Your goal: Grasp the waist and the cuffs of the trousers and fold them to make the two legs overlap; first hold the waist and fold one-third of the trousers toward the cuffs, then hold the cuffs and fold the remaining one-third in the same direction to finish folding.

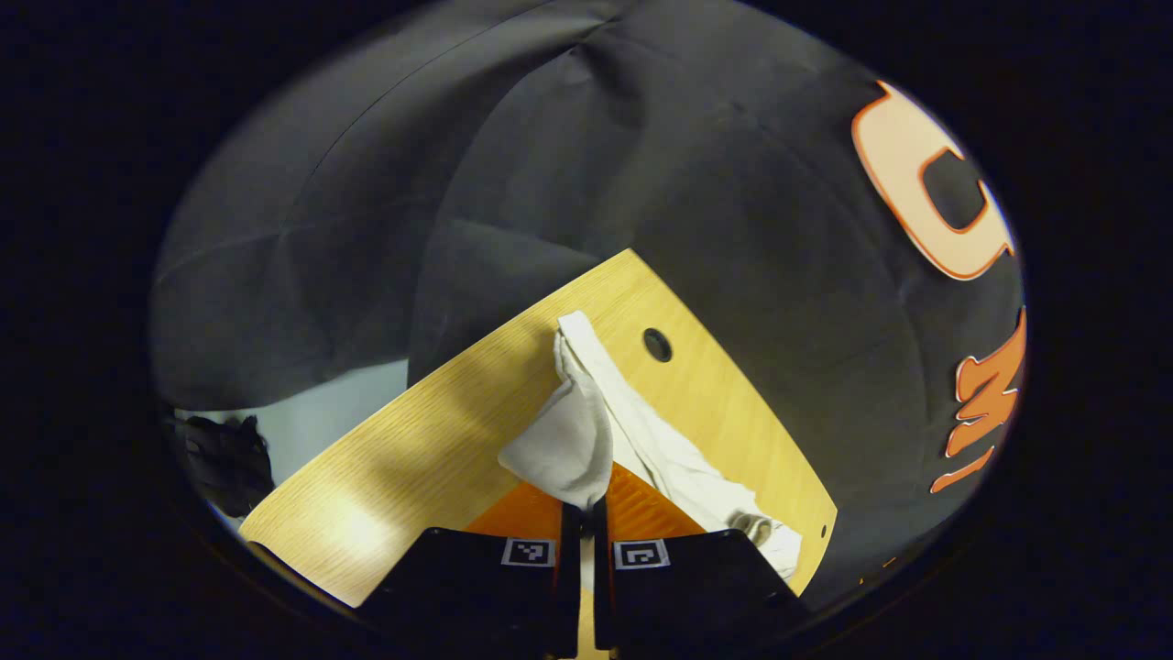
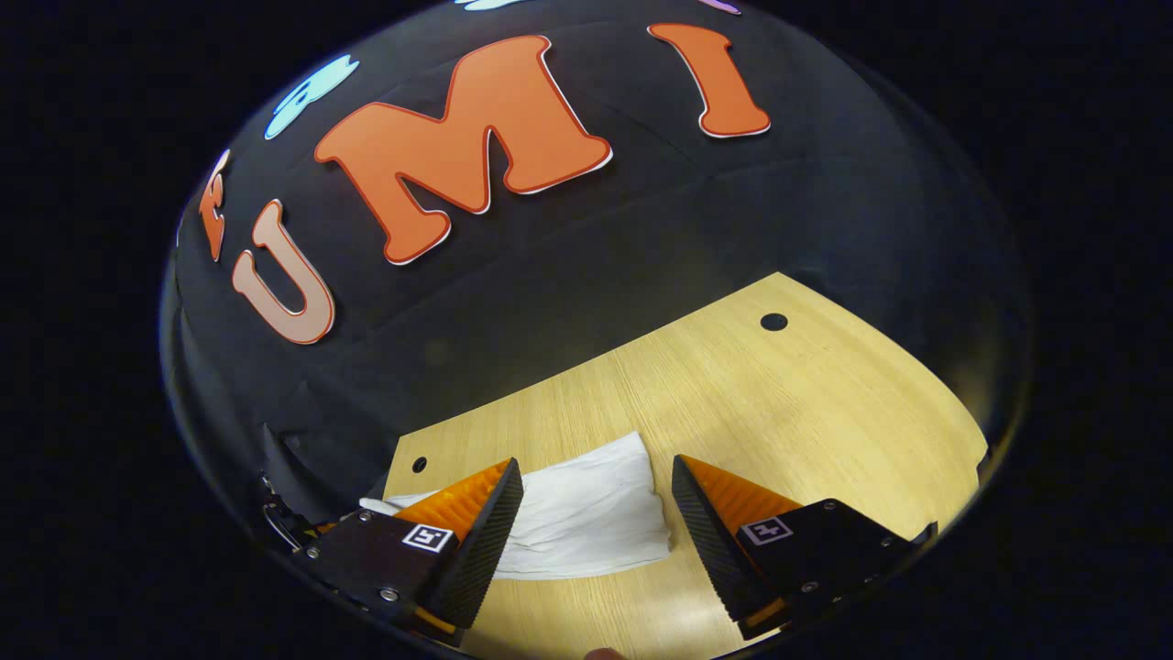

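1. The left gripper (image 1: 586, 513) is clamped on a raised fold of the white trousers (image 1: 641, 431), which trail along the table's (image 1: 403, 458) far edge.
2. The right gripper (image 2: 596, 513) hangs wide apart above the trousers' (image 2: 586, 513) end, holding nothing.
3. Bare wood lies open to the right; black cloth walls surround the table.

This is a staged recording booth rather than a lived-in room — black cloth (image 2: 641, 275) hangs as a backdrop behind and around the work surface, creased and draped where it meets it. The only furniture is a light wooden table (image 2: 788, 412) with small round holes drilled through its top near the edges, lit from above so that it glows against the dark. Past one table edge, in the left gripper view, a strip of pale floor (image 1: 321, 412) shows — bare, more like a lab than a home
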Demonstrator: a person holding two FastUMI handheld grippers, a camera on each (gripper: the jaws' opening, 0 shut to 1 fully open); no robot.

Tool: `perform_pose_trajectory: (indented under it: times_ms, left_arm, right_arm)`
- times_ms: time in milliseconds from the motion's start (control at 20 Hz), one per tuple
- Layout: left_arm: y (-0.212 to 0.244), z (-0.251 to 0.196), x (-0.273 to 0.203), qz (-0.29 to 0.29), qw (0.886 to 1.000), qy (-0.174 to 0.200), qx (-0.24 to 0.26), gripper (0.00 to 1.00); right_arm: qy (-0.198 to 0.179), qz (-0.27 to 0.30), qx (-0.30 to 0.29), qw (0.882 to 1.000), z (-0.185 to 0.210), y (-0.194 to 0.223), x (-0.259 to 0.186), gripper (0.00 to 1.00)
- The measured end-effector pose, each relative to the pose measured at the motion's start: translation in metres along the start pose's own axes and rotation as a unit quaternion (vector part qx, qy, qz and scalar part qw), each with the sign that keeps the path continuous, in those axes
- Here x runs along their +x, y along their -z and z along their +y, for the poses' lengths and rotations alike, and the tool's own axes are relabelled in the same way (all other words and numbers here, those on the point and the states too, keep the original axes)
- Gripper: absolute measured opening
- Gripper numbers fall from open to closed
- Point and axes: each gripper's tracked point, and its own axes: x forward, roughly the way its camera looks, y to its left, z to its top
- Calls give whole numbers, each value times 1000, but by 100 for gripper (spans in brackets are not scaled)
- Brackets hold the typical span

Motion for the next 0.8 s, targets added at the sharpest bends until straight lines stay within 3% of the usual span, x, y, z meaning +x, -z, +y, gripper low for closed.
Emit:
perform_pose_trajectory:
  times_ms: [400,800]
  left_arm:
    - [-20,-105,-55,-49,995,54,72,10]
    - [7,-216,-63,-61,980,98,163,10]
  right_arm:
    - [10,-8,-22,1000,-31,-9,-20,98]
    - [9,-17,-20,1000,-56,-13,-34,98]
